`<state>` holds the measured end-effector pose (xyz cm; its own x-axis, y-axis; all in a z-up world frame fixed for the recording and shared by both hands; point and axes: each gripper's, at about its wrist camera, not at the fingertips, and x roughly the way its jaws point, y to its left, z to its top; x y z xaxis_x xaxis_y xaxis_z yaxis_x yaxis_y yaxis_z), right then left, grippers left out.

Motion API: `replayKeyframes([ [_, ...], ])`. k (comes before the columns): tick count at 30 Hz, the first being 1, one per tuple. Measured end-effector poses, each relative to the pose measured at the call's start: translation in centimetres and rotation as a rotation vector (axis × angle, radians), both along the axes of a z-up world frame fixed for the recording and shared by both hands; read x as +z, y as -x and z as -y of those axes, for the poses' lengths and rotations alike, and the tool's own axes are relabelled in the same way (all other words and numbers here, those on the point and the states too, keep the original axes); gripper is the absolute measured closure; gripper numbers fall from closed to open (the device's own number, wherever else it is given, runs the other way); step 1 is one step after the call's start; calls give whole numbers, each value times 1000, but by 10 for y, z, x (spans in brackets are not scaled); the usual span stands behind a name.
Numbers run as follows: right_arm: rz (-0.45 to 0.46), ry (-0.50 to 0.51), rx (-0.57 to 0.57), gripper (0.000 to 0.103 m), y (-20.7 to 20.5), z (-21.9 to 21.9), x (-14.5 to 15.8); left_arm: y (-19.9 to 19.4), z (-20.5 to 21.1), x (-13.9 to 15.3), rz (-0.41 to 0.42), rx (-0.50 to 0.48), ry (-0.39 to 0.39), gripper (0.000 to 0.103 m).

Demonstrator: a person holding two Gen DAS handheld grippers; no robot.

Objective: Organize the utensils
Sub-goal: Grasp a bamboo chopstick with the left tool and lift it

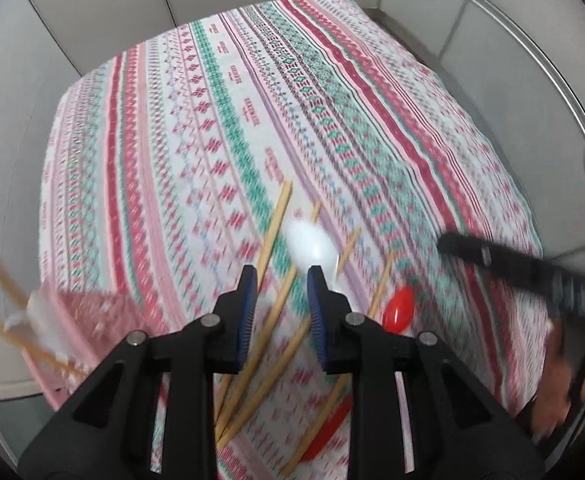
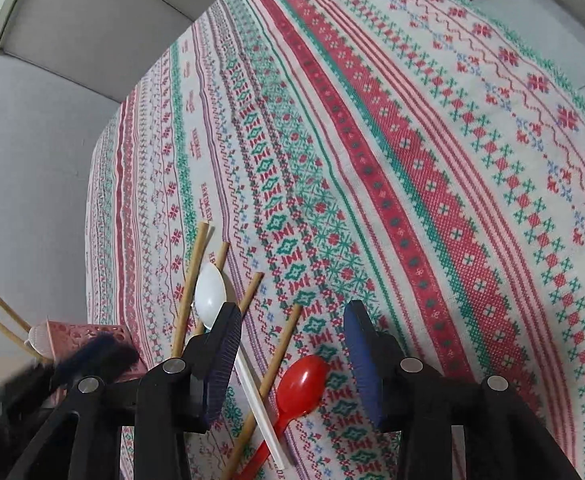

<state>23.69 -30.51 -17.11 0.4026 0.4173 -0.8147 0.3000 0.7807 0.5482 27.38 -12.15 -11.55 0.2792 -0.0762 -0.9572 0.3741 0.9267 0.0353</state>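
Both grippers over the near edge of the table (image 2: 432, 128), patterned cloth. Left gripper (image 1: 282, 276) spread, nothing between the pads, poised above the white spoon (image 1: 310, 246) and the loose chopsticks (image 1: 270, 240). Right gripper (image 2: 292, 320) also spread wide and empty, red spoon (image 2: 302, 378) lying between its fingers below, white spoon handle crossing a chopstick just beside it. Pink holder (image 2: 88, 334) at the near left corner, two chopsticks already leaning out of it. Step in hand, as I read it: picking the next utensil from the heap. Best taken singly; the sticks and spoon handles overlap, so close on a free end, not the crossing, and lift straight up before swinging left. Left view is blurred, so exact contact unclear. Far half of the cloth is open; the heap sits close to the near edge, so a nudge could send sticks off.
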Motion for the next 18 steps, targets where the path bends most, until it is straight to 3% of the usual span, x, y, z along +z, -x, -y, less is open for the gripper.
replayKeyframes([
  [5, -39, -31, -7, 55, 0, 4, -8, -33, 16, -19, -1, 40, -55, 80],
  [8, -38, -29, 4, 55, -5, 0, -9, -44, 27, -29, 23, 3, -87, 83],
  [12, -49, -30, -26, 55, -5, 9, -12, -55, 36, -43, 1, -32, -99, 86],
  [18, -75, -68, -81, 54, -6, 26, -19, -67, 31, -64, -51, -7, -112, 86],
])
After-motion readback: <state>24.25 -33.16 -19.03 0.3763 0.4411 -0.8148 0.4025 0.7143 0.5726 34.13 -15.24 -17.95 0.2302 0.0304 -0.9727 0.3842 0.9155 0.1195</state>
